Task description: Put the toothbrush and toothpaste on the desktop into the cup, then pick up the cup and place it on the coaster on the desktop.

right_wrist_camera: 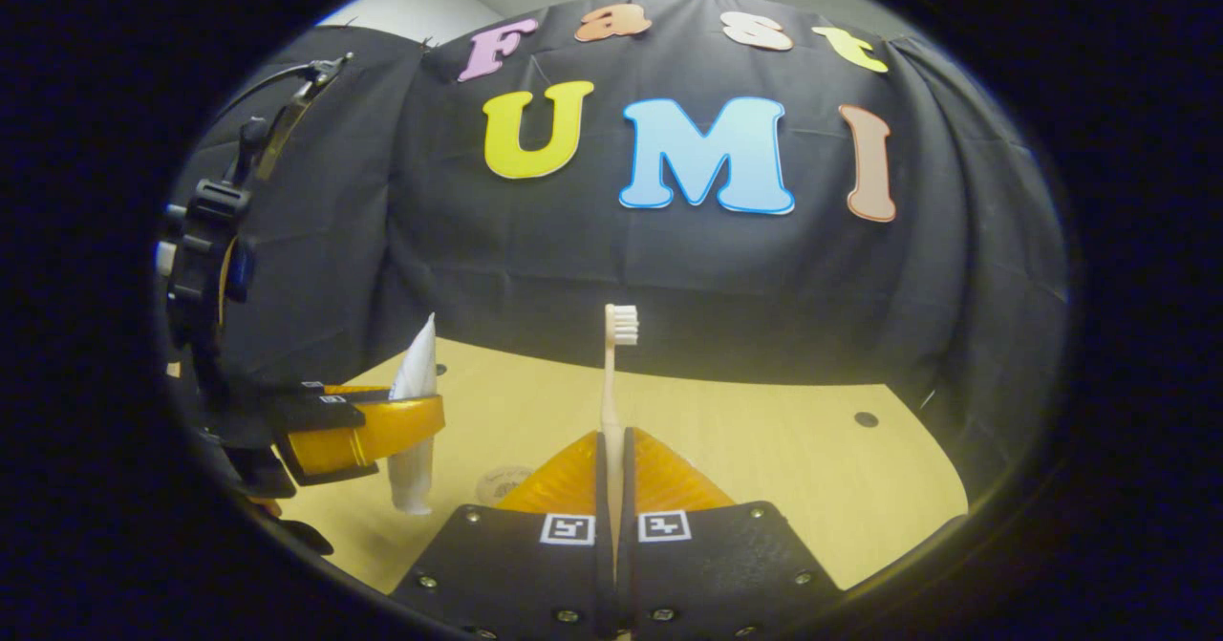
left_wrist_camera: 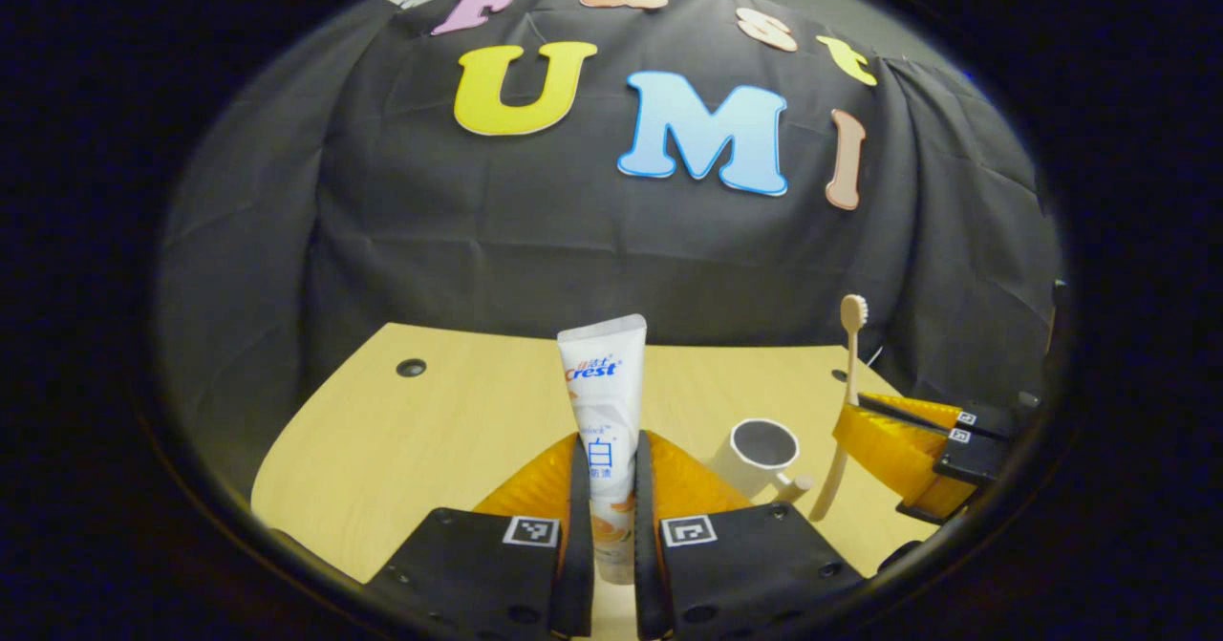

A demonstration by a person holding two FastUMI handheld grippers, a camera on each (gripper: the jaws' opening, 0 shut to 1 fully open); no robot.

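Left tool (left_wrist_camera: 611, 488) pinches the upright toothpaste (left_wrist_camera: 604, 402) at bottom centre; right tool (right_wrist_camera: 612, 479) pinches the upright toothbrush (right_wrist_camera: 611, 383). Cup (left_wrist_camera: 757, 458) stands on the tabletop (left_wrist_camera: 430, 431), lower right.

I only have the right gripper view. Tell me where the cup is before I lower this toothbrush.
Observer: The left gripper view shows the white cup upright on the desktop, just right of the left gripper.
Operator: Give me the toothbrush's lower end.
Observer: The toothbrush hangs with its handle end beside the cup's handle, outside the rim.
Operator: Check the left gripper's hold.
Observer: It is shut on the toothpaste tube, which stands upright with its crimped end up.
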